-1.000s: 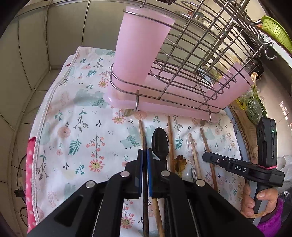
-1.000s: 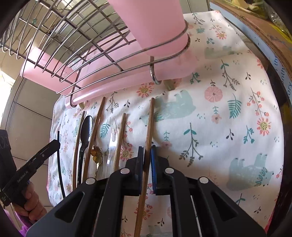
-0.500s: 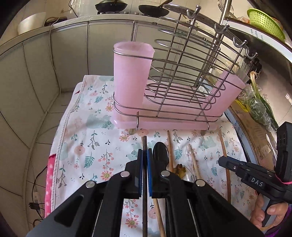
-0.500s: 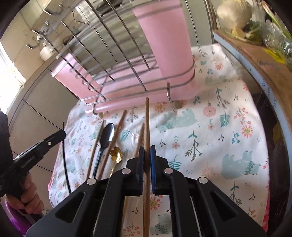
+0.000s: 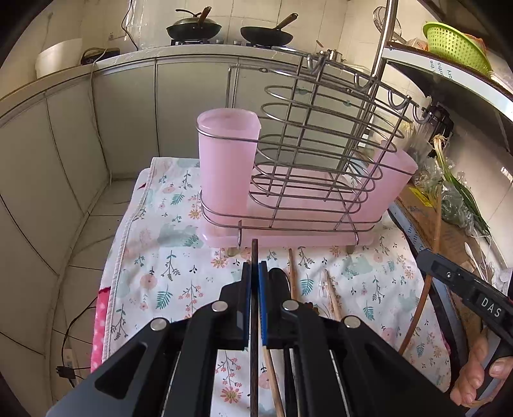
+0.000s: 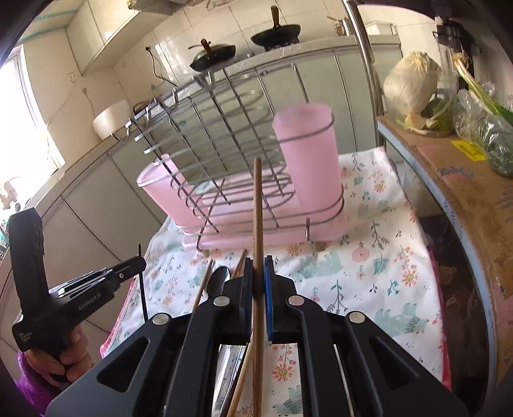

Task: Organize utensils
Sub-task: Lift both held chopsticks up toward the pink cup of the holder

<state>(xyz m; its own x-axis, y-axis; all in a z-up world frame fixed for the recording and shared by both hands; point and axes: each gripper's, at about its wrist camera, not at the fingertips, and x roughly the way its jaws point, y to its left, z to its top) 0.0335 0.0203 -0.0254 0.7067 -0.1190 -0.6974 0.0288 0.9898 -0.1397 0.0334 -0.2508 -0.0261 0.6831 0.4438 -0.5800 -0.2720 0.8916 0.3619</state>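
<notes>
Change: both tools have risen since a second ago; the rack that then filled the top of each view now stands lower and further off, and the right chopstick has left the cloth.
Left tool [image 5: 254, 272]: jaws narrow, clamped on a dark chopstick [image 5: 254, 327] whose tip points at the front edge of the wire rack [image 5: 320, 144].
Right tool [image 6: 258, 272]: jaws narrow, gripping a brown chopstick [image 6: 257, 224] that is raised off the cloth, its tip in front of the rack's wires between the two pink cups.
Rack: stands on a floral cloth [image 5: 160, 256] covering the table, over a pink drip tray [image 5: 288, 239].
Left pink cup [image 5: 227, 166]: upright at the rack's left end.
Right pink cup [image 6: 307, 160]: upright at the rack's right end.
Remaining utensils: a black spoon [image 6: 218, 280] and more chopsticks [image 5: 291, 269] lie on the cloth just in front of the rack.
Behind the rack: two pans [image 5: 194, 27] on a stove.
</notes>
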